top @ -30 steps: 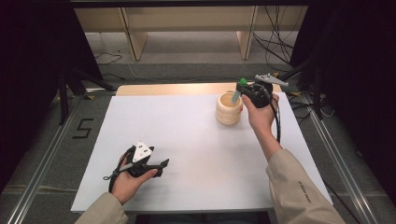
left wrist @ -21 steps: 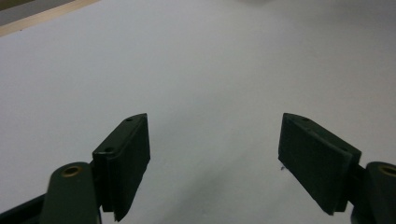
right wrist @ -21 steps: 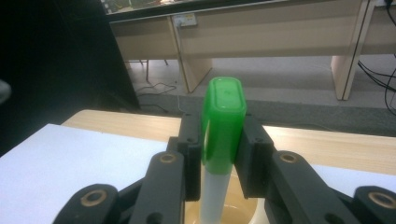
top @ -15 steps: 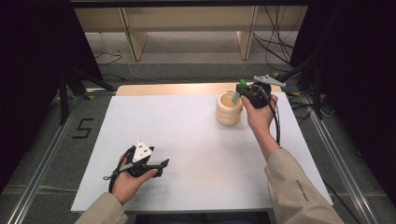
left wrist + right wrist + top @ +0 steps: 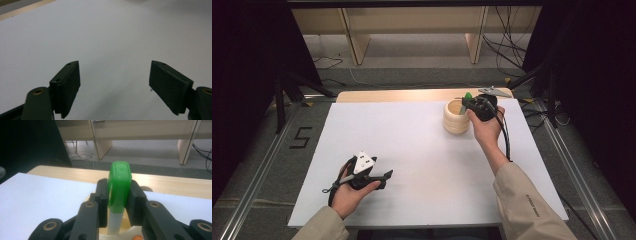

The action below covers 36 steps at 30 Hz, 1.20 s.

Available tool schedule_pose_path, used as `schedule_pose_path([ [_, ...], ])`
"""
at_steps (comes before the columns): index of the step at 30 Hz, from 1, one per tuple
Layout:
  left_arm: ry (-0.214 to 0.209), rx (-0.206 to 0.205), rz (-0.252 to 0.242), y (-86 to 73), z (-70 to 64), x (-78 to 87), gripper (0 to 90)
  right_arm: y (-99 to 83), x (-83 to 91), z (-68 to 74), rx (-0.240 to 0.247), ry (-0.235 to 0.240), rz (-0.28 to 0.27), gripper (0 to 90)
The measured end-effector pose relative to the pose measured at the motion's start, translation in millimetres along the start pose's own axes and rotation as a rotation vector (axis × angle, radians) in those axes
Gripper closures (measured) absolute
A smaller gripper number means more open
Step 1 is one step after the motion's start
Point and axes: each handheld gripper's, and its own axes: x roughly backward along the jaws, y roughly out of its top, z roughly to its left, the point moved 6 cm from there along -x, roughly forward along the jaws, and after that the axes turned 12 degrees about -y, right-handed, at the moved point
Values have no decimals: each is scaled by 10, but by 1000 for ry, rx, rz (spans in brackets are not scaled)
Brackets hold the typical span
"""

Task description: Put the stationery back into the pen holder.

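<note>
Right gripper (image 5: pixel 117 202) now lower over wooden cup (image 5: pixel 456 117) than a second ago; fingers clamped on green-capped marker (image 5: pixel 119 185), its white barrel inside cup. Likely placing it. Left gripper (image 5: pixel 115 85) idle near counter's (image 5: pixel 412 150) front edge, fingers wide open, empty.

Cup (image 5: pixel 456 118) far right on table (image 5: pixel 422 145); marker (image 5: pixel 119 185) upright inside.

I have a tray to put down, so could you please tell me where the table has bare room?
The white table is bare across its far left and middle, between the wooden cup and the left hand-held gripper, which is open over bare surface. The near right is crossed by the person's forearm. It is crowded at the far right, where the right hand-held gripper grips a green-capped marker over the cup.
</note>
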Motion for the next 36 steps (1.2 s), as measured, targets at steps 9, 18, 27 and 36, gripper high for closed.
schedule_pose_path([
  [9,1,-1,0,1,1,1,248,-52,-29,25,23,11,20,741],
  [18,0,-1,2,-3,4,-3,249,-165,-74,13,37,15,57,738],
  [27,-1,4,0,-5,2,1,249,-161,-5,15,64,-3,61,411],
  [36,-1,-2,5,-6,-3,-10,248,-355,308,-46,120,29,126,262],
])
